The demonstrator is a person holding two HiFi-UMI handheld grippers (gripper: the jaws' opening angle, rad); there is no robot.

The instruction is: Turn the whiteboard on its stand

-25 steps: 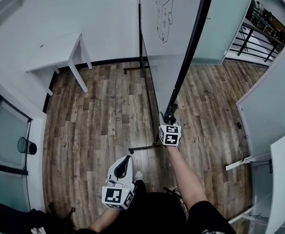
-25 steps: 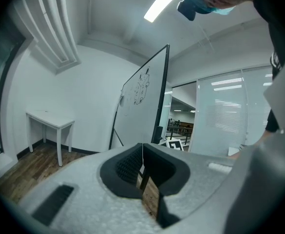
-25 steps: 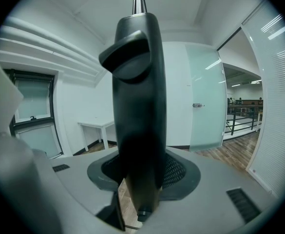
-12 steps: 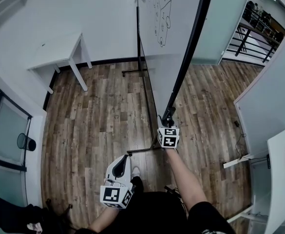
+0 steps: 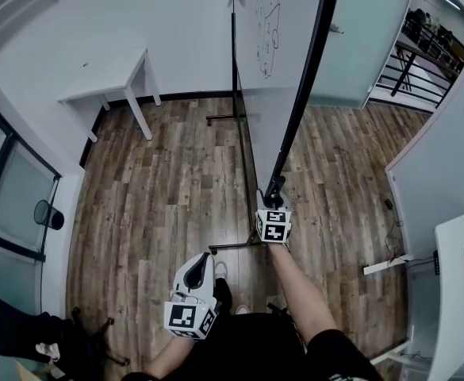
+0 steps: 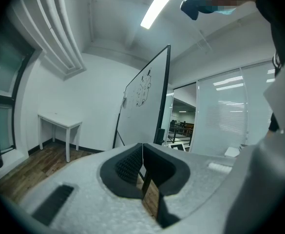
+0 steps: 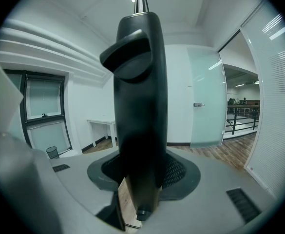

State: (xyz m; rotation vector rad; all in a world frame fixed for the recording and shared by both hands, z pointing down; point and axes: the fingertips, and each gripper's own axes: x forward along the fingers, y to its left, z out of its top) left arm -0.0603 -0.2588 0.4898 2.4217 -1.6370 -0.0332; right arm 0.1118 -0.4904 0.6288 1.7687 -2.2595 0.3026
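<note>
The white table stands well left of the whiteboard, which stands edge-on on the wood floor; a wide swing may bring the board's far end against the table. The left gripper, left of the whiteboard and apart from it, has its jaws together on nothing, so it gives no support. The right gripper clamps the whiteboard's black edge post; I think this single grip can slip, or tip the stand.

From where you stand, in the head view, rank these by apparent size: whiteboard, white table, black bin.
1. whiteboard
2. white table
3. black bin
The whiteboard reaches nearest the camera, which inflates it.
</note>
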